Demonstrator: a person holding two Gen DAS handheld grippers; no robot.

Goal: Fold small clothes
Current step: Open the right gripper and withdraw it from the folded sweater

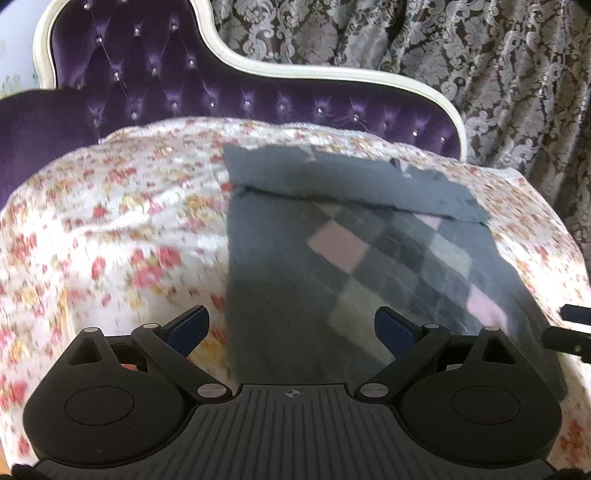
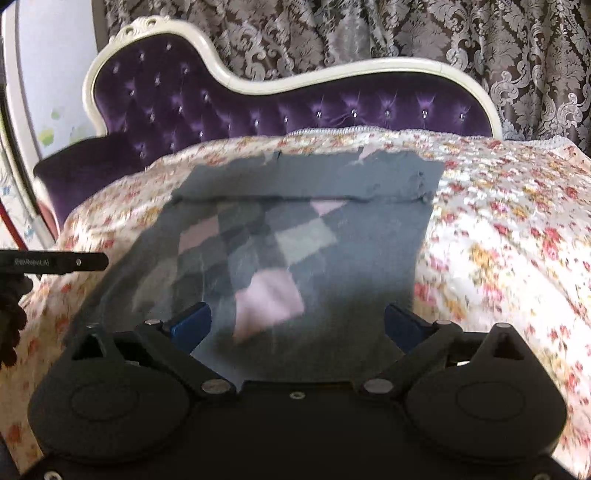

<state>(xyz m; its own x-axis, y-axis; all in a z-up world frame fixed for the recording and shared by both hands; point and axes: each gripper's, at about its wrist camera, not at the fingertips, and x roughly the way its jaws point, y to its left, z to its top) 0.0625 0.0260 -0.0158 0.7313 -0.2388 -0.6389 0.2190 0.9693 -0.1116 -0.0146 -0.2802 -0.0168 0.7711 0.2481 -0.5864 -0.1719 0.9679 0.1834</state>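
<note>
Surface: floral bedspread with red and yellow blossoms on white [image 1: 110, 229], draped over a seat, everything motion-blurred.
Left gripper [image 1: 291, 326]: black, blue-padded fingers [image 1: 190, 325] spread wide, nothing between them; it hangs over the near left edge of the garment.
Right gripper [image 2: 297, 325]: jaws likewise wide apart and empty, over the garment's near edge.
Garment: dark grey knitted piece with pink and pale grey diamond checks [image 1: 354, 258], lying flat on the bedspread, reaching from just ahead of both tools towards the backrest.
Done: the far end appears turned over onto the body, forming a plain grey band [image 2: 314, 177] across the top.
Left: judging by the long unfolded stretch, at least one more fold from the near edge, then tidying.
Beyond: purple tufted velvet backrest with cream carved frame [image 2: 258, 107], then grey damask curtain [image 2: 443, 33].
Obstacles: none seen on the cloth; each tool's tip shows at the other's frame edge, close enough to crowd.
</note>
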